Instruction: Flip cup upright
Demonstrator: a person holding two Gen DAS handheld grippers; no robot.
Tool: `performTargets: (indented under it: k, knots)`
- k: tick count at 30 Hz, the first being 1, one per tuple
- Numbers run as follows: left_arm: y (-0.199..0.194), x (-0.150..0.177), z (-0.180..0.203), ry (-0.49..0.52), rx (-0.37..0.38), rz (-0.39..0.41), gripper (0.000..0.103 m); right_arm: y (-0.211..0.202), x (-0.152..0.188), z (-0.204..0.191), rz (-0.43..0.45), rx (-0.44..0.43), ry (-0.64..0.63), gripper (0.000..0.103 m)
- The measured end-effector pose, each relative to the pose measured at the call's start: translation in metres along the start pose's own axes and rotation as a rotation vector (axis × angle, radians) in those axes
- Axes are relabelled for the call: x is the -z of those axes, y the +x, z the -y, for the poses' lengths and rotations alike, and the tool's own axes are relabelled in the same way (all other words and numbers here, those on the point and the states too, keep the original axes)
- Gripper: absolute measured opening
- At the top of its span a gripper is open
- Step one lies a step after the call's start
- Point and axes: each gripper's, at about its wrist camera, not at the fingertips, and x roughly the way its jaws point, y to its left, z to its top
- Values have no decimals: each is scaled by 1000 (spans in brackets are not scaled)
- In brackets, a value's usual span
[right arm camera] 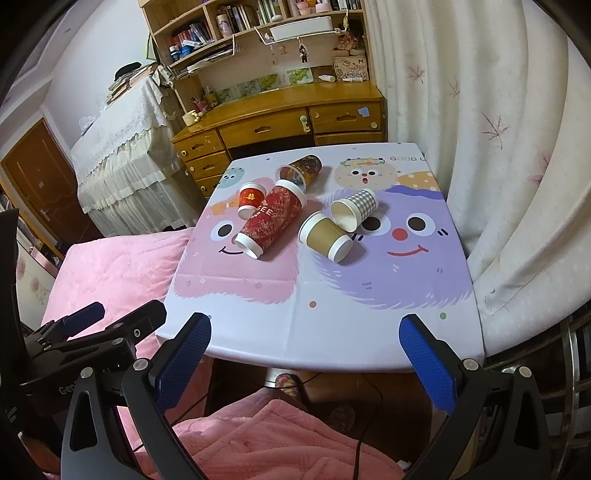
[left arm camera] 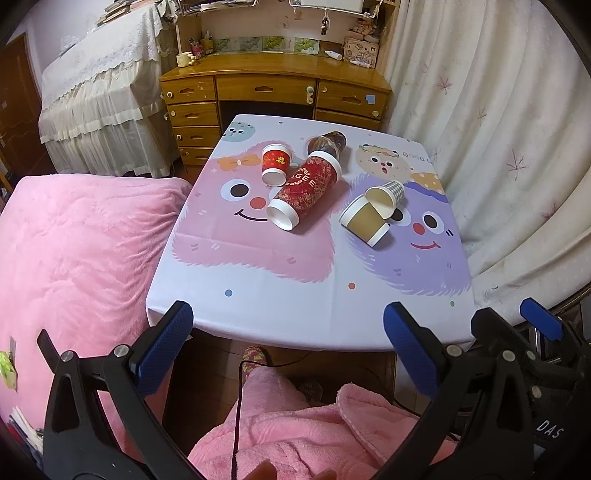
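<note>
Left wrist view: the left gripper (left arm camera: 288,328) is seen with its blue fingers (left arm camera: 168,341) spread wide apart and nothing between them, held short of the near edge of the counter (left arm camera: 295,295), and the right gripper's fingers are glimpsed at the right margin. Only in the right wrist view is the bookshelf (right arm camera: 236,22) above the wooden desk (right arm camera: 280,110) taken in, along with the right gripper (right arm camera: 304,350), likewise released and empty. Five cups are found lying on their sides at mid-counter: a tall red cup (right arm camera: 269,221) lettered "GEE", a small red cup (right arm camera: 250,201) touching it, a dark patterned cup (right arm camera: 301,170) beyond, a brown cup (right arm camera: 327,238) and a checked cup (right arm camera: 354,210) touching each other. "GOOD" is printed on the cartoon tablecloth (right arm camera: 406,159). A pink bed (left arm camera: 81,240) is seen to the left
</note>
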Motion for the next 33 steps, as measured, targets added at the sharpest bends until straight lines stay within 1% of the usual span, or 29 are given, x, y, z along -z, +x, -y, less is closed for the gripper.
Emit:
performTargets:
  k: [6,16,19,22,26,29,31,33]
  knots:
    - [-3,-4,-3,-6,10,-3,102,6,-6,0,-13,7,13,103]
    - [14,-16,-21,-96,35,-74,102,23,-15,3,-73,30,17,103]
    - [25,-17,-28,-123,57,-103,102,30,-14,3,-94,48,13,103]
    - [35,-21,-34,-136,35,-119,102,37,-16,4,-109,44,19,103]
    - [55,-36,-43,-151,21,-144,102,47,-27,5,-106,26,13,103]
    - [67,-52,-47,-157,20,-157,102,57,-42,3,-93,36,-21,103]
    - [77,-66,-49,-150,24,-161,102,65,-56,3,-98,17,-32,103]
    - [89,-80,-48,-131,11,-171,102,74,-71,5,-105,1,-36,103]
